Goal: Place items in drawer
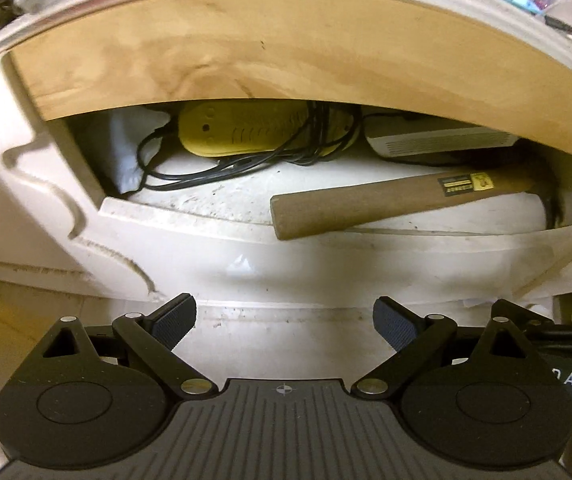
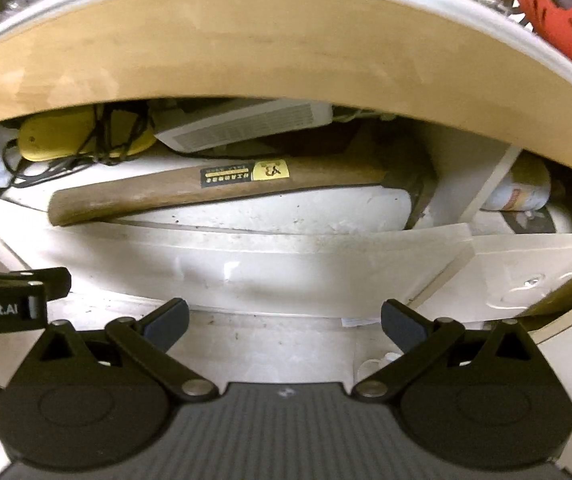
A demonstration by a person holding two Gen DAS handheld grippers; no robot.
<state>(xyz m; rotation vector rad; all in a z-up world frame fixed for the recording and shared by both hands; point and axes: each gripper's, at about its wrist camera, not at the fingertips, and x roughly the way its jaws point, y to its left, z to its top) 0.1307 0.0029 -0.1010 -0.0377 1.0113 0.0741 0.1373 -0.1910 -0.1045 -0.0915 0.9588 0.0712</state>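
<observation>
in the drawer: the hammer (image 1: 398, 204) lies flat on the white floor of the open drawer (image 1: 326, 240), near the front wall, its wooden handle end toward the left and slightly over the front edge.
hidden: the hammer's dark head (image 2: 414, 184) sits at the drawer's right side under the shadow of the wooden desk edge (image 1: 286, 52); its shape is hard to make out. the back of the drawer is covered by that edge.
cut off: in the left wrist view only a dark curved bit of the head shows at the right corner.
left gripper (image 1: 284, 322): jaws spread wide, holding nothing, in front of the drawer's front wall and lower than the opening, pointing straight at it.
right gripper (image 2: 284, 320): jaws also wide apart and empty, same pose before the front wall; the left gripper's side shows at the left edge of its view.
hammer look: brown wood handle, worn, with a black-and-gold label and a yellow sticker (image 2: 271, 170) near the head; print unreadable.
behind it: a yellow flat device (image 1: 245, 130) wrapped in black cord (image 1: 205, 168) at the back left, a white vented box (image 2: 241, 124) at the back centre, touching or just above the handle.
left corner: a white bag-like thing (image 1: 133, 152), blurred.
next compartment: beyond a white divider (image 2: 490, 184) on the right, a pale container (image 2: 522, 192) lies on its side, partly hidden.
on the desk: red plastic thing (image 2: 558, 24) and clutter, cropped.
</observation>
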